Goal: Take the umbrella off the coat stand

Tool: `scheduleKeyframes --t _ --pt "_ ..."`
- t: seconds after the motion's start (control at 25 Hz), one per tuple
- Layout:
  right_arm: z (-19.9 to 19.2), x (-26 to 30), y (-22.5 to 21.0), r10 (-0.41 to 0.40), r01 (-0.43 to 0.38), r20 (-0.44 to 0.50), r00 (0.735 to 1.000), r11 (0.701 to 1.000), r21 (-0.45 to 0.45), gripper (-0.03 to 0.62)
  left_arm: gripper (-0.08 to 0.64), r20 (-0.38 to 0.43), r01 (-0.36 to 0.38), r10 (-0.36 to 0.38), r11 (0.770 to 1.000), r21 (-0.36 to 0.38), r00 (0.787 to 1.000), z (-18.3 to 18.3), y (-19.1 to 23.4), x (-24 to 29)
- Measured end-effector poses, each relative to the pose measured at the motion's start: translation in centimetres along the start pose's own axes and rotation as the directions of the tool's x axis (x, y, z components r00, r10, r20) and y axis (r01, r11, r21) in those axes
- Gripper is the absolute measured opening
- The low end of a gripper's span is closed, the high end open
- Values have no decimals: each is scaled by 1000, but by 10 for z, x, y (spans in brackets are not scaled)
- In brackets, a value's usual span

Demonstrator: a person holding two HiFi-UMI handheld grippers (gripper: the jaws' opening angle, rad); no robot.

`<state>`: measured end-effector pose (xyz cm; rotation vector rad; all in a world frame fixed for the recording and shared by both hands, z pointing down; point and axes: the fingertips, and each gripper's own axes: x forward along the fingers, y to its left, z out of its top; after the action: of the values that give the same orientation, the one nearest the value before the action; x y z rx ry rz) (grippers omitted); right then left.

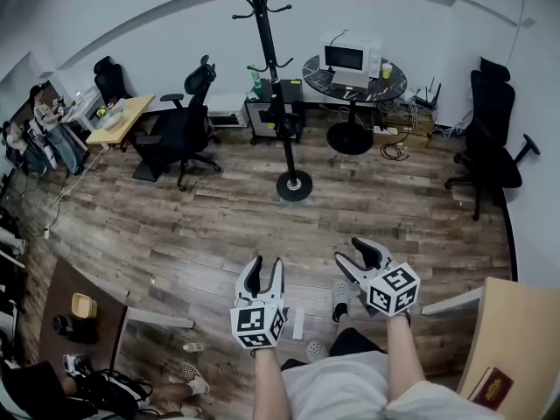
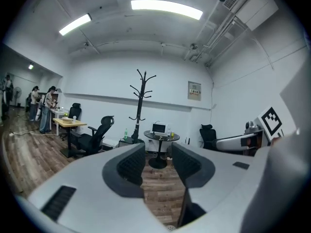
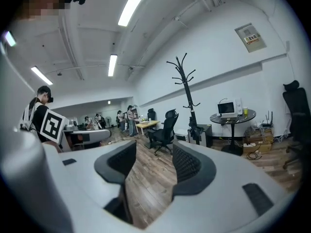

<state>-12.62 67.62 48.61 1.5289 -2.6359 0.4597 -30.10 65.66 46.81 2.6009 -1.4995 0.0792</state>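
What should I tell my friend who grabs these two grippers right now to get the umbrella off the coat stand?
Left gripper: open, empty.
Right gripper: open, empty.
The black folded umbrella hangs low on the tall black branched coat stand, which stands across the brown wooden plank floor, well away from both grippers.
Done: nothing yet; the umbrella is untouched.
Left: walk up to the stand, close one gripper on the umbrella, and lift it off its hook.
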Motion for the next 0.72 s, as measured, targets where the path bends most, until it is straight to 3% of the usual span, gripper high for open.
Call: scheduleKeyframes --t 0.12,0.28,0.52,0.72 --pt "5 4 -10 24 -26 43 999 998 51 259 175 34 52 -50 998 -34 998 6 -5 11" --pt "6 12 -22 36 -37 14 999 999 39 295 175 50 83 -80 994 -67 996 12 -9 30" --pt "42 42 -42 39 -36 45 998 996 -83 328 173 40 97 -94 993 -64 995 20 0 71" --pt "59 77 -74 41 -38 111 993 999 -29 344 172 10 108 -108 994 -30 994 32 9 112"
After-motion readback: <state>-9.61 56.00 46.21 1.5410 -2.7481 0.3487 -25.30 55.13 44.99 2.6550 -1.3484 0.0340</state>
